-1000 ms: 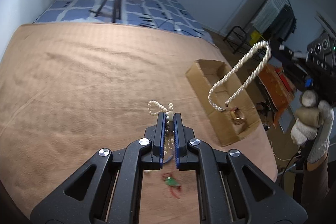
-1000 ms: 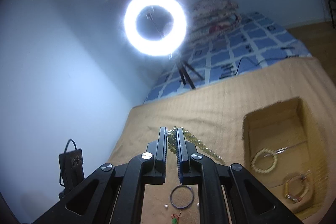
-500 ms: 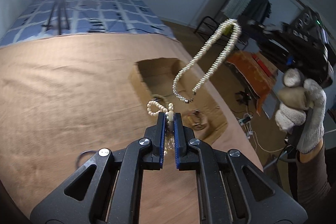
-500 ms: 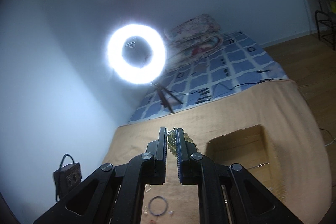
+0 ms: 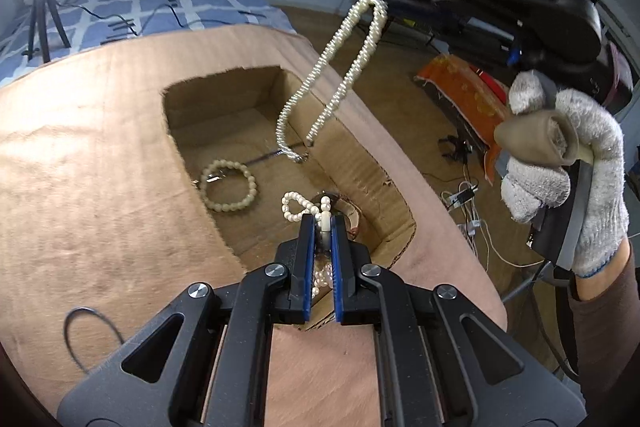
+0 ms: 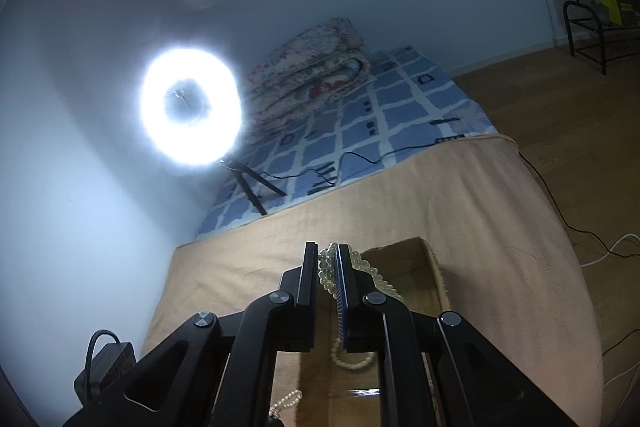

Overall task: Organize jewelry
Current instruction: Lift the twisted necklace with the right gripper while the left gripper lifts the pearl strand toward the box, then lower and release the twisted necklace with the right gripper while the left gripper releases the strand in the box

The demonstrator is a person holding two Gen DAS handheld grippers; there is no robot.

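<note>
My left gripper [image 5: 322, 221] is shut on a small pearl piece [image 5: 298, 207] and holds it over the near end of the open cardboard box [image 5: 180, 131]. My right gripper [image 6: 327, 253] is shut on a long pearl necklace [image 6: 362, 265], which hangs in a double strand [image 5: 340, 67] above the box in the left wrist view. The right gripper body, held by a gloved hand [image 5: 568, 167], shows there at the right. A beaded bracelet [image 5: 229, 185] lies inside the box, and another bracelet [image 5: 352, 223] is partly hidden behind my left fingers.
The box sits sunk in a tan cloth [image 5: 80, 155] over the table. A thin dark ring [image 5: 90, 339] lies on the cloth at the lower left. A ring light [image 6: 191, 113] on a tripod stands behind, by a blue checked bed [image 6: 380, 115]. Cables cross the wooden floor.
Both grippers have moved right, to above the box. The hanging necklace now dangles over the box's interior. The left gripper has left the green trinket and ring behind.
</note>
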